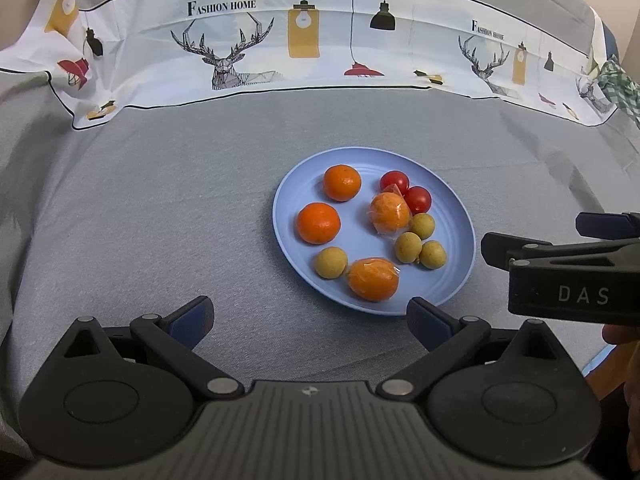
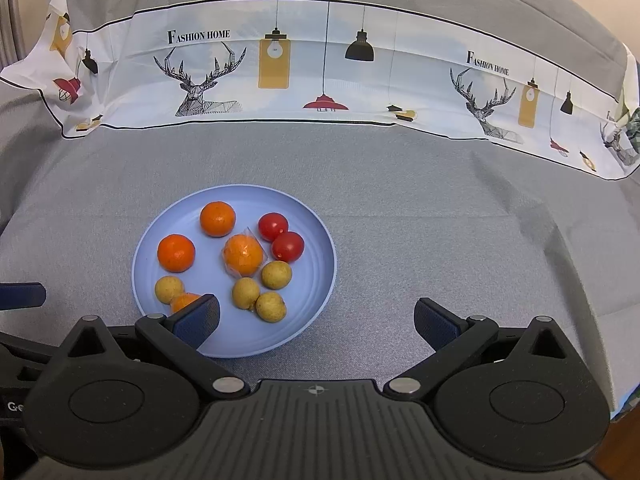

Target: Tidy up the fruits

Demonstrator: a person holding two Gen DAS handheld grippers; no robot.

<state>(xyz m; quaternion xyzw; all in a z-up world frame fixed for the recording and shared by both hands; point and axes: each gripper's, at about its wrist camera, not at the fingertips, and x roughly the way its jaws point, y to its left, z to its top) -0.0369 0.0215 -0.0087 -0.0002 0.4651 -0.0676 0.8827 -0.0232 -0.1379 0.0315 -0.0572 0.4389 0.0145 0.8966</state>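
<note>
Left wrist view
Surface: a desk covered in grey woven cloth (image 1: 180,200) is seen, with a white printed cloth strip bearing deer, lamps and "FASHION HOME" lettering (image 1: 280,40) laid across the far side.
Plate: a round light-blue plate (image 1: 456,216) is placed on the grey cloth, right of centre.
Fruit on plate: two bare glossy oranges (image 1: 319,223) are noted on the left half; two oranges wrapped in clear film (image 1: 390,213) are noted, one central, one at the near rim. Two red cherry tomatoes (image 1: 394,181) are set touching at the far right. Four small round yellow-brown fruits (image 1: 408,247) are counted: three clustered right of centre, one apart at the near left, just beside the near wrapped orange.
Left gripper (image 1: 310,320): held low over the cloth, near side of the plate; jaws spread wide, nothing between them. The right finger tip is seen at the plate's near rim.
Right gripper (image 1: 560,240): seen side-on at the right edge, beside the plate; body marked "DAS".

Right wrist view
Plate: the light-blue plate (image 2: 320,240) lies left of centre, all fruit resting inside it.
Right gripper (image 2: 318,322): jaws released and wide apart, empty. The left finger overlaps the plate's near rim and partly hides the near wrapped orange (image 2: 184,302); the right finger is over bare cloth.
Left gripper (image 2: 22,296): only a blue pad tip shows at the left edge.
</note>
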